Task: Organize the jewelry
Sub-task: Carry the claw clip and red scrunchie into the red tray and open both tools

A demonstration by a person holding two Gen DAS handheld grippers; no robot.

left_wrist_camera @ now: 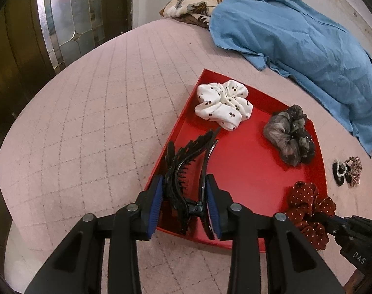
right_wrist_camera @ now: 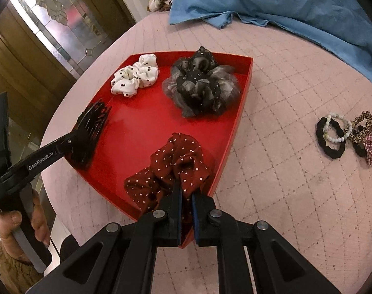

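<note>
A red tray (left_wrist_camera: pixel 247 171) (right_wrist_camera: pixel 137 132) lies on a pink quilted surface. In it are a white dotted scrunchie (left_wrist_camera: pixel 222 104) (right_wrist_camera: pixel 134 78) and a grey-black sheer scrunchie (left_wrist_camera: pixel 290 136) (right_wrist_camera: pixel 200 85). My left gripper (left_wrist_camera: pixel 184 183) (right_wrist_camera: pixel 73 139) is shut on a black hair claw clip (left_wrist_camera: pixel 186 161) (right_wrist_camera: pixel 91 127), low over the tray's near left corner. My right gripper (right_wrist_camera: pixel 187 188) (left_wrist_camera: pixel 332 220) is shut on a dark red polka-dot scrunchie (right_wrist_camera: pixel 176 161) (left_wrist_camera: pixel 308 210), which rests in the tray's near right corner.
A small pile of hair ties and a bead bracelet (right_wrist_camera: pixel 345 134) (left_wrist_camera: pixel 347 170) lies right of the tray. A blue cloth (left_wrist_camera: pixel 296 36) (right_wrist_camera: pixel 284 2) and a floral cloth (left_wrist_camera: pixel 193 7) lie at the back. A glass-panelled door (left_wrist_camera: pixel 63 24) stands left. A person's hand (right_wrist_camera: pixel 14 223) grips the left handle.
</note>
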